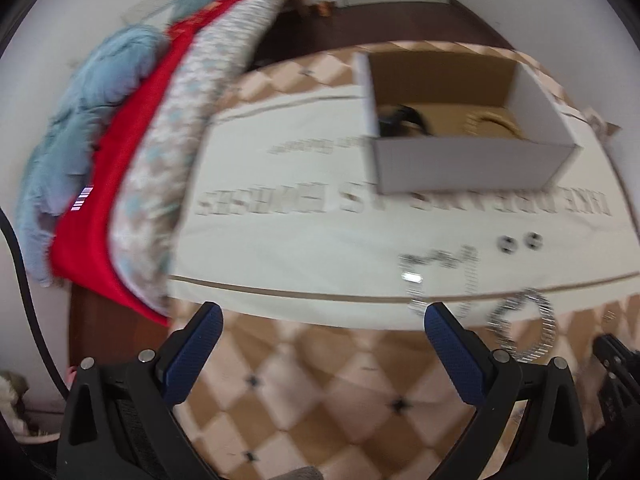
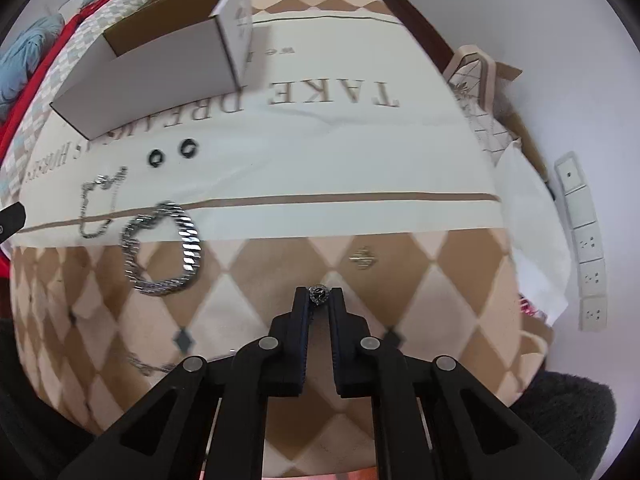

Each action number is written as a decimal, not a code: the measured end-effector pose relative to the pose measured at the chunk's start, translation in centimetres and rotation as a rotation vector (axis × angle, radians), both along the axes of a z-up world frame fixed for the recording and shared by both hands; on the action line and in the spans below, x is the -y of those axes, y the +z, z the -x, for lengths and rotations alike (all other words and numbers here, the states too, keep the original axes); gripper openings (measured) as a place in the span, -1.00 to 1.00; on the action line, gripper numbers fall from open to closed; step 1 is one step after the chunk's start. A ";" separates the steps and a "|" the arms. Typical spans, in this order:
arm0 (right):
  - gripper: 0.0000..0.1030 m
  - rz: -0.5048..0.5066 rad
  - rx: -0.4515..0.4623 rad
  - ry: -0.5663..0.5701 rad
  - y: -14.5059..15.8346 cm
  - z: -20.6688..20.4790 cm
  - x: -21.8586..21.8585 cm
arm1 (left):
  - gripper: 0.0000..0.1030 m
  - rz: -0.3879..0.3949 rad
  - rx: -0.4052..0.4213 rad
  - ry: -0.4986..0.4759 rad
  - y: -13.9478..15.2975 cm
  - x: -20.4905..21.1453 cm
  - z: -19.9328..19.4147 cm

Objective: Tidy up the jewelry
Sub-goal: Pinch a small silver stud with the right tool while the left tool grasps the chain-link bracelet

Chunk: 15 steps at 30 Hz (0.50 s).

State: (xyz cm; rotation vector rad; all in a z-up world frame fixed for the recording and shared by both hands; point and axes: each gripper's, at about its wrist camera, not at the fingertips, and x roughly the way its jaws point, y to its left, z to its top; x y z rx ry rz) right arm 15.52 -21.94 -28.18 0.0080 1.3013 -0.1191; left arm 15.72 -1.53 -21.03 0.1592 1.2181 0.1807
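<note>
Right tongs point(image 2: 319, 295) clamp a small ring point(image 2: 319, 294), possibly an earring; left tongs point(image 1: 323, 326) gape apart, chain bracelet point(image 2: 162, 248) lying near the bed point(image 2: 360, 160) edge.

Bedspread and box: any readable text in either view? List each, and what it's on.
"TAKE": large grey capitals on the cream printed bedspread, seen upside down.
"DREAMS": next word in that line, partly hidden by the white cardboard box; the rest runs off blurred.
Smaller line beyond it: too small to read.
Round mark on the box end: illegible.
White marks on the red cloth: unreadable.
</note>
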 end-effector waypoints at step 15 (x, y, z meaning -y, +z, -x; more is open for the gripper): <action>-0.81 -0.005 0.019 -0.134 1.4 -0.6 7.2 | -0.27 0.189 -0.172 -0.159 -4.7 8.6 0.3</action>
